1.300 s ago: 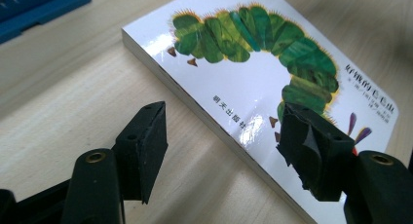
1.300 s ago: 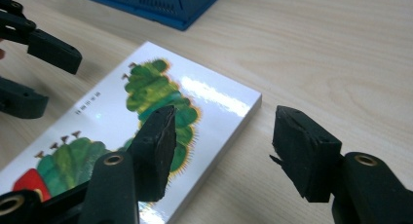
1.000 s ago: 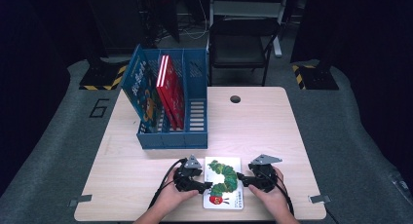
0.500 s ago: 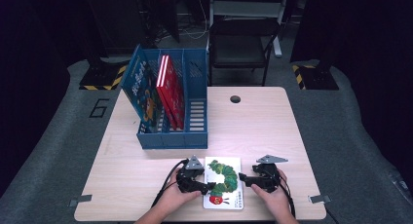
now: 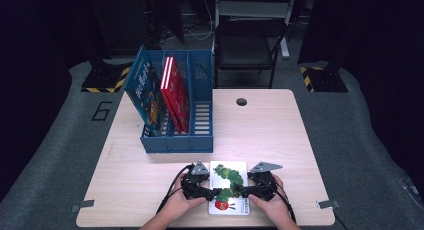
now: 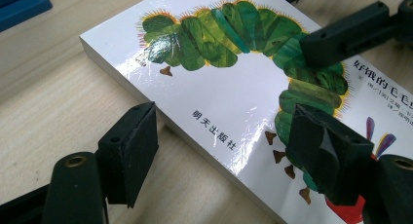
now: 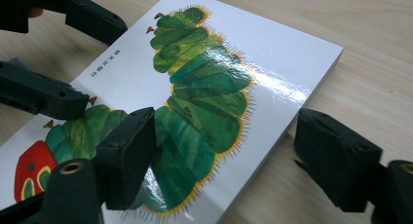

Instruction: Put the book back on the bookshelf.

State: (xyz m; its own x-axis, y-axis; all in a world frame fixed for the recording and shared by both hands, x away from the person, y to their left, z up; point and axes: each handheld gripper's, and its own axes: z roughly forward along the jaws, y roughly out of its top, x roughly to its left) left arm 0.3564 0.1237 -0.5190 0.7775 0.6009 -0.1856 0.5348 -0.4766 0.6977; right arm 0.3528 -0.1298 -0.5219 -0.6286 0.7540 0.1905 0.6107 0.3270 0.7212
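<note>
A white picture book (image 5: pixel 229 189) with a green caterpillar on its cover lies flat near the table's front edge. My left gripper (image 5: pixel 212 193) is at the book's left side. Its jaws have just been opening and now stand open (image 6: pixel 226 156) across the book's edge (image 6: pixel 195 141), one pad over the table and one over the cover, neither pressing. My right gripper (image 5: pixel 241 192) is at the book's right side. Its jaws have also been opening and stand open (image 7: pixel 231 158) astride the right edge of the book (image 7: pixel 272 151). The left gripper's fingers (image 7: pixel 92 22) show across the cover.
A blue file rack (image 5: pixel 175 140) stands at the back left of the table, holding a red book (image 5: pixel 175 92) and a blue book (image 5: pixel 149 97). A round cable hole (image 5: pixel 241 101) is at the table's far side, with a black chair (image 5: pixel 247 45) beyond it.
The right gripper has edged a little inward toward the book. The left hand and the book have stayed where they were.
</note>
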